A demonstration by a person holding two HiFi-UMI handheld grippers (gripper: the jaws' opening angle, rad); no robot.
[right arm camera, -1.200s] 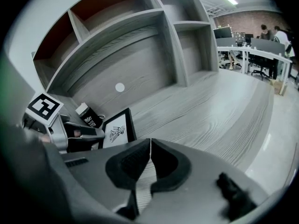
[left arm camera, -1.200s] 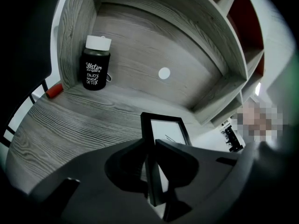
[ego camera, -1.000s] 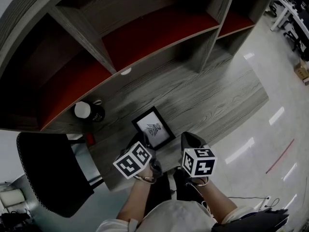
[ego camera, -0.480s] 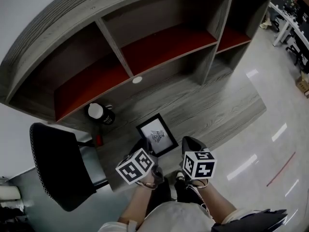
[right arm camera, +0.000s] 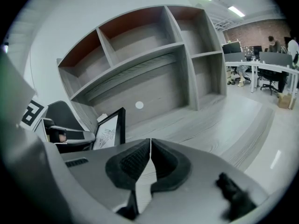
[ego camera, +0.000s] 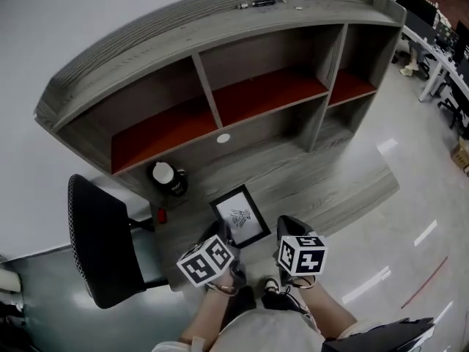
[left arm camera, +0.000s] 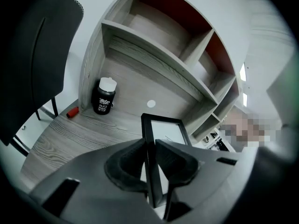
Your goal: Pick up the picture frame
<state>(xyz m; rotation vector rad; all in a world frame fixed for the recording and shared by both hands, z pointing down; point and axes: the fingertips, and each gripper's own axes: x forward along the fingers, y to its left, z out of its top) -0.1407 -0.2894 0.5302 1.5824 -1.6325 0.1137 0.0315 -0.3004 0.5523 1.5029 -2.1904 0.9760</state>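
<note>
The picture frame [ego camera: 240, 215], black-edged around a white sheet with a small drawing, hangs tilted above the grey wooden desk [ego camera: 344, 182]. My left gripper [ego camera: 223, 231] is shut on the frame's near left edge. In the left gripper view the black border [left arm camera: 166, 127] runs straight between the two pads of that gripper [left arm camera: 150, 148]. My right gripper [ego camera: 290, 227] floats just right of the frame, shut with nothing in it. The right gripper view shows its pads pressed together [right arm camera: 150, 148] and the frame [right arm camera: 110, 129] off to the left.
A black jar with a white lid [ego camera: 168, 178] and a small red object [ego camera: 161, 215] sit at the desk's left end. A white disc [ego camera: 223, 138] lies by the shelf unit [ego camera: 220, 86]. A black chair [ego camera: 99, 244] stands left. Office desks [right arm camera: 275, 62] lie far right.
Both grippers have risen away from the desk, the left one carrying the frame up with it. The desk and shelves now look farther off.
</note>
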